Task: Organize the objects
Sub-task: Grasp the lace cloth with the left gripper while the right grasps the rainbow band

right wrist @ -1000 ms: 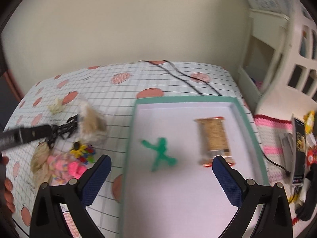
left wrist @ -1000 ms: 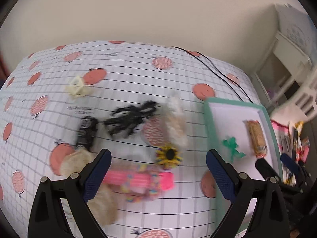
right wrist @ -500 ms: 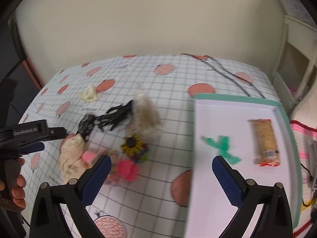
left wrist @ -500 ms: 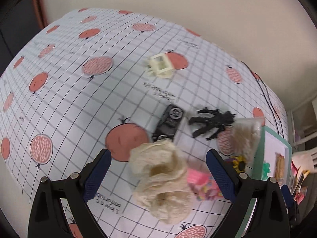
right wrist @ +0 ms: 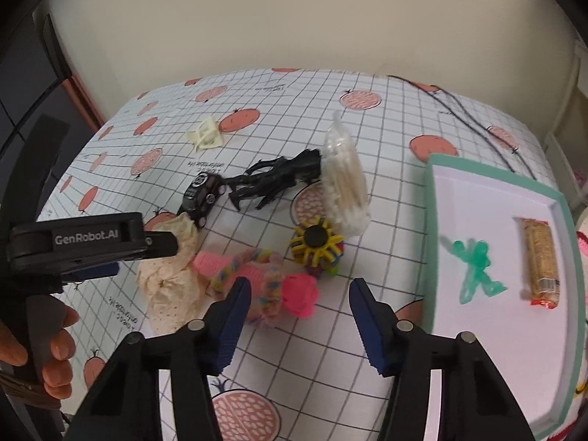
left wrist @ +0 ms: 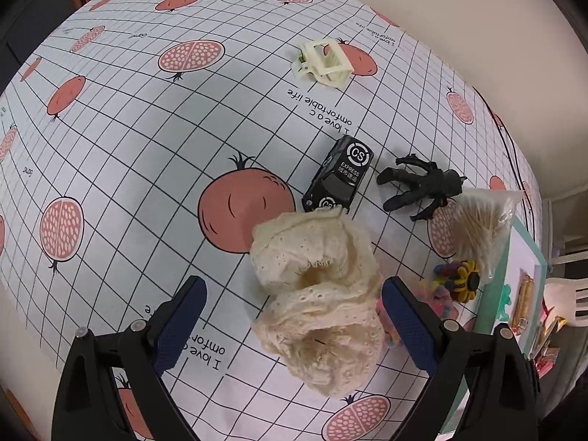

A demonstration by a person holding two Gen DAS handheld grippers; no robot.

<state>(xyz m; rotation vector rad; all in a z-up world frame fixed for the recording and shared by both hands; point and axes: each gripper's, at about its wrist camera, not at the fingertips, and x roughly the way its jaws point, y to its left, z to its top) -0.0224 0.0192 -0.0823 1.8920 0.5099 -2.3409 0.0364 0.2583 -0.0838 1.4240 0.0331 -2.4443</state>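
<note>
My left gripper [left wrist: 294, 323] points down, open, astride a crumpled cream lace cloth [left wrist: 319, 294] without its pads pressing it. Beyond lie a black toy car [left wrist: 340, 180], a black figure [left wrist: 422, 187] and a cream claw clip [left wrist: 325, 62]. My right gripper [right wrist: 301, 316] has closing jaws with only tablecloth between them. A pink flower [right wrist: 299, 294] and a rainbow scrunchie [right wrist: 257, 275] lie just past its tips. A green-rimmed white tray [right wrist: 433, 220] on the right holds a green figure [right wrist: 476, 268] and a snack bar [right wrist: 542, 261].
A bag of cotton swabs [right wrist: 345, 187] and a yellow sunflower clip [right wrist: 318, 242] sit mid-table. A person's hand [right wrist: 55, 360] holds the left gripper at the left edge. Black cables [right wrist: 459, 106] run across the far right. White furniture stands beyond the tray.
The left gripper swung left and lower, from the pink items to over the lace cloth. The right gripper moved left from above the tray to the pile, and its jaws narrowed.
</note>
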